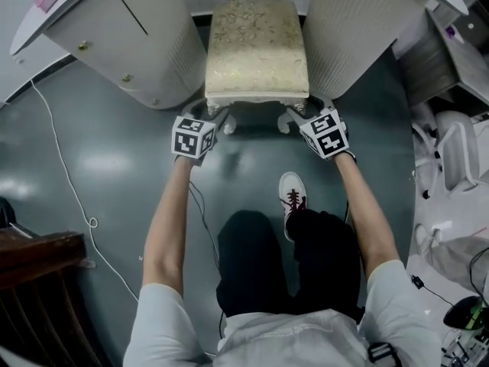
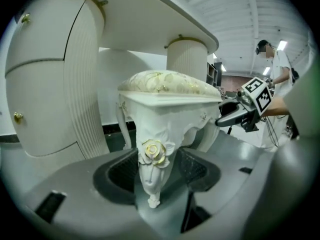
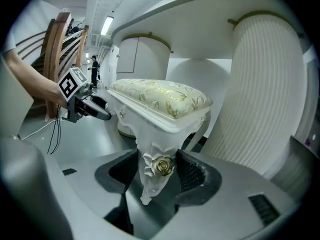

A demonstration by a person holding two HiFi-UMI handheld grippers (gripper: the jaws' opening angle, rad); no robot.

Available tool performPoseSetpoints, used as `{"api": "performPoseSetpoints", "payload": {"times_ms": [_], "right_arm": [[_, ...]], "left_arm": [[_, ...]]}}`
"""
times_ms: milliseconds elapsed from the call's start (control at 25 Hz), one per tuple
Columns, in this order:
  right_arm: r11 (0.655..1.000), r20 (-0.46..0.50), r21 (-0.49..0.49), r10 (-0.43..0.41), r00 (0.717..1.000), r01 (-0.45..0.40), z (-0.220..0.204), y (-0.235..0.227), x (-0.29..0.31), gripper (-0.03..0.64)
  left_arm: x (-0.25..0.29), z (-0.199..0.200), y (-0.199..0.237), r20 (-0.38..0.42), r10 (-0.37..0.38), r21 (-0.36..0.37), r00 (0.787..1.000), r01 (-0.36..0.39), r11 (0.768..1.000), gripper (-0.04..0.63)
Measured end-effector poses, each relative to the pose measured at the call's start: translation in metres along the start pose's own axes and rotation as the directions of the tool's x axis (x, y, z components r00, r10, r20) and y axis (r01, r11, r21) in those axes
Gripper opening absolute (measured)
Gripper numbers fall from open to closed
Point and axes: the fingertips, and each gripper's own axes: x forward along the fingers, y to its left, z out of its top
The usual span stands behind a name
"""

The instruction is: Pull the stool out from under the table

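The stool (image 1: 257, 44), with a cream floral cushion and carved white legs, stands between the two round pedestals of the white table (image 1: 130, 44), mostly beneath its top. My left gripper (image 1: 216, 121) is at the stool's front left leg. In the left gripper view that leg (image 2: 152, 176), with its gold rose, fills the gap between the dark pads (image 2: 120, 171), and my left gripper (image 2: 156, 169) is shut on it. My right gripper (image 1: 299, 117) is shut the same way on the front right leg (image 3: 156, 176), with the pads (image 3: 192, 171) against its sides.
The ribbed right pedestal (image 1: 359, 29) stands close beside the stool. A white cable (image 1: 69, 189) trails over the dark floor at left. A wooden chair (image 1: 38, 281) is at lower left and white clutter (image 1: 451, 151) at right. My shoe (image 1: 292, 197) is behind the stool.
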Motion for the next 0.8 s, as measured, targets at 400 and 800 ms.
{"api": "performPoseSetpoints", "payload": {"times_ms": [400, 800], "right_arm": [[0.996, -0.048, -0.066, 0.062, 0.997, -0.065, -0.019, 0.042, -0.044, 0.255], [0.996, -0.002, -0.086, 0.026, 1.000, -0.026, -0.057, 0.097, -0.109, 0.255]], "left_arm": [[-0.047, -0.028, -0.043, -0.020, 0.031, -0.032, 0.999, -0.031, 0.999, 0.249], [-0.105, -0.074, -0.104, 0.009, 0.049, -0.029, 0.999, -0.049, 0.998, 0.245]]}}
